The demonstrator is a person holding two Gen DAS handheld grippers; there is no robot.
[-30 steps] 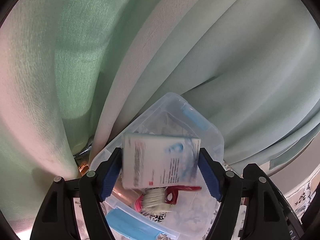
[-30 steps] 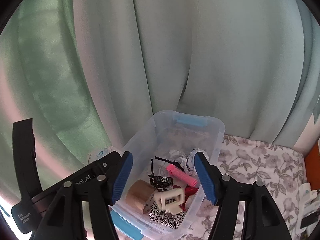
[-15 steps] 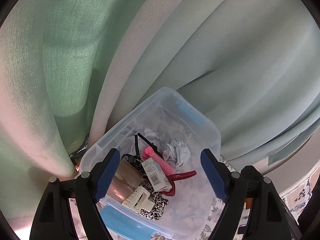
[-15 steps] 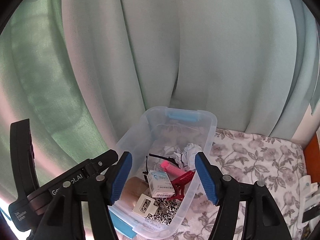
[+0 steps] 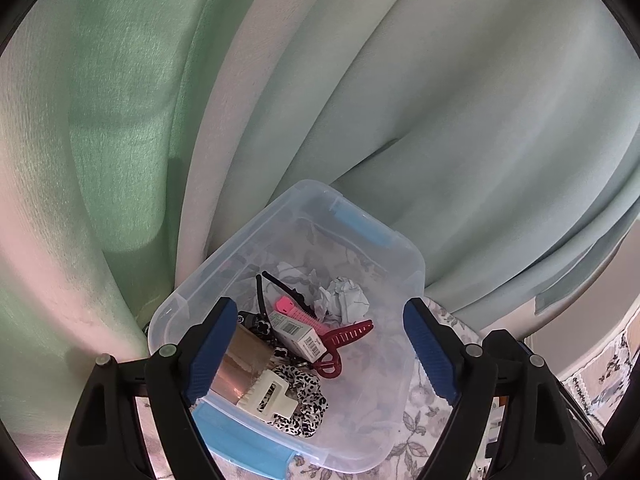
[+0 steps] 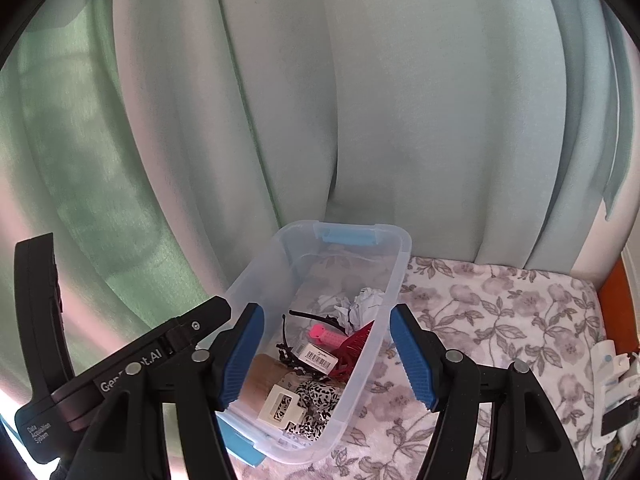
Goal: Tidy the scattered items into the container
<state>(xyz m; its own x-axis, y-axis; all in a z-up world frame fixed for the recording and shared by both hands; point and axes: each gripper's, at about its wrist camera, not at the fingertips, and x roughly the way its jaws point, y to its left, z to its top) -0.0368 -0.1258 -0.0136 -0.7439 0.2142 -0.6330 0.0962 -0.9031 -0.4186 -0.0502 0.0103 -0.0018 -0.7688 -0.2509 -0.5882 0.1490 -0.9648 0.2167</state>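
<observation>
Hovering both grippers over the bin (image 5: 412, 264) right now, jaws spread on each, nothing between the pads.

Your left gripper (image 5: 316, 344) sits above the bin's near end; its blue pads (image 5: 208, 344) frame the pile. Your right gripper (image 6: 324, 354) is just beside it, also released, looking down on the same bin (image 6: 400, 248) from the floral-cloth side. Part of your left gripper's body shows at that view's lower left.

Bin is clear plastic with blue latches, standing on the floral cloth (image 6: 500, 320), its far end against the curtain (image 6: 360, 100).

Inside, all at the near half:
- small box (image 5: 298, 334) with barcodes, lying on top of the pile, tilted, touching the red claw clip (image 5: 340, 344) and overlapping the pink item (image 5: 294, 308)
- black headband (image 5: 272, 284) arching behind the box
- crumpled paper (image 5: 344, 296) further in, next to the clip's teeth
- copper-coloured roll (image 5: 240, 364) at the near left wall, partly hidden by your left pad
- cream claw clip (image 5: 268, 396) resting on the leopard scrunchie (image 5: 308, 408) at the near end

Far half of the bin floor is bare. Some white items (image 6: 612, 380) lie at the cloth's right edge, well apart from the bin; can't tell what they are.
</observation>
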